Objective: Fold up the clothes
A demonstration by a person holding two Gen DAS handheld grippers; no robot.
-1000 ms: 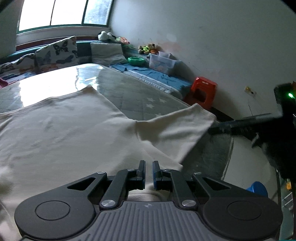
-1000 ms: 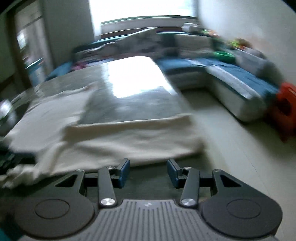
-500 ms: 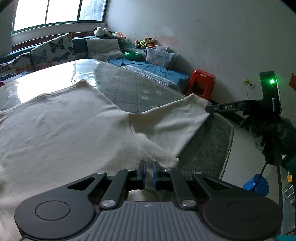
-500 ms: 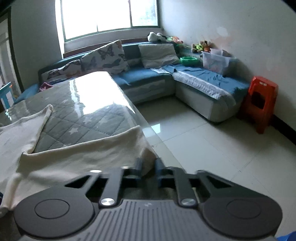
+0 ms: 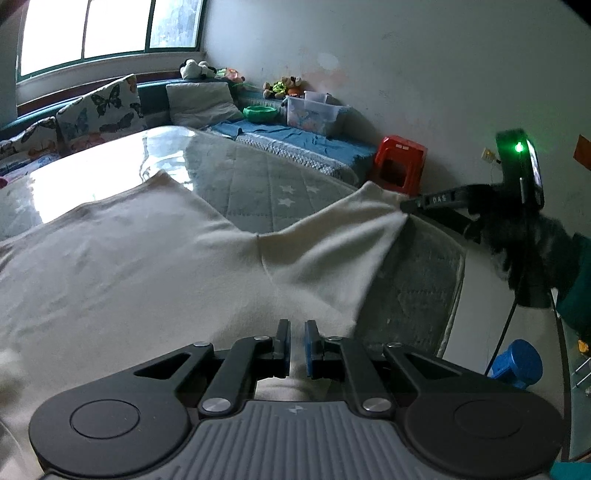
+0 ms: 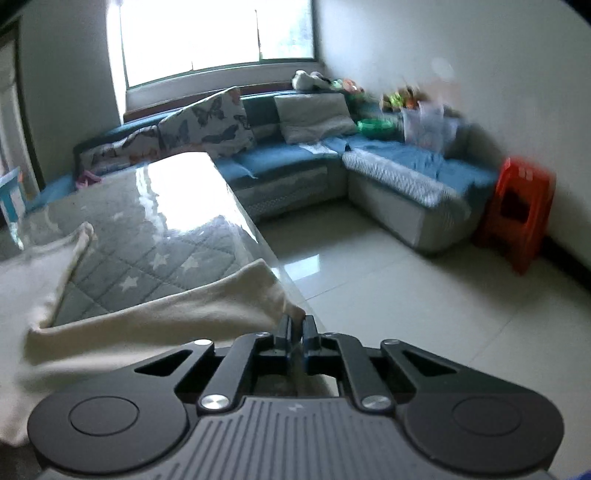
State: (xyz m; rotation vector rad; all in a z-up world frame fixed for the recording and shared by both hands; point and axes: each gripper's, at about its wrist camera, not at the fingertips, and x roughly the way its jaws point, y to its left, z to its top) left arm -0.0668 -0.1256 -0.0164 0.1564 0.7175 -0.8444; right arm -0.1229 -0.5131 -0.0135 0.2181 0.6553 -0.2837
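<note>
Both my hand-held grippers pinch the cream shirt (image 5: pixel 147 266): left hand-held gripper (image 5: pixel 296 345) on its near edge, right hand-held gripper (image 6: pixel 296 330) on the sleeve tip (image 6: pixel 284 306). That thin bite may slip if I pull.

The garment (image 5: pixel 122 258) lies spread on the table (image 5: pixel 258 184), its sleeve (image 5: pixel 332 240) reaching toward the table's right edge. The left gripper (image 5: pixel 296 345) sits at the garment's near edge; the right gripper (image 6: pixel 296 332) sits at the sleeve end, by the table corner. Behind the table, a sofa (image 6: pixel 295 173) runs under the window (image 6: pixel 214 33) and along the right wall. A stool (image 6: pixel 517 210) stands at the sofa's near end, against that wall. A bin (image 5: pixel 317 114) rests on the sofa.
</note>
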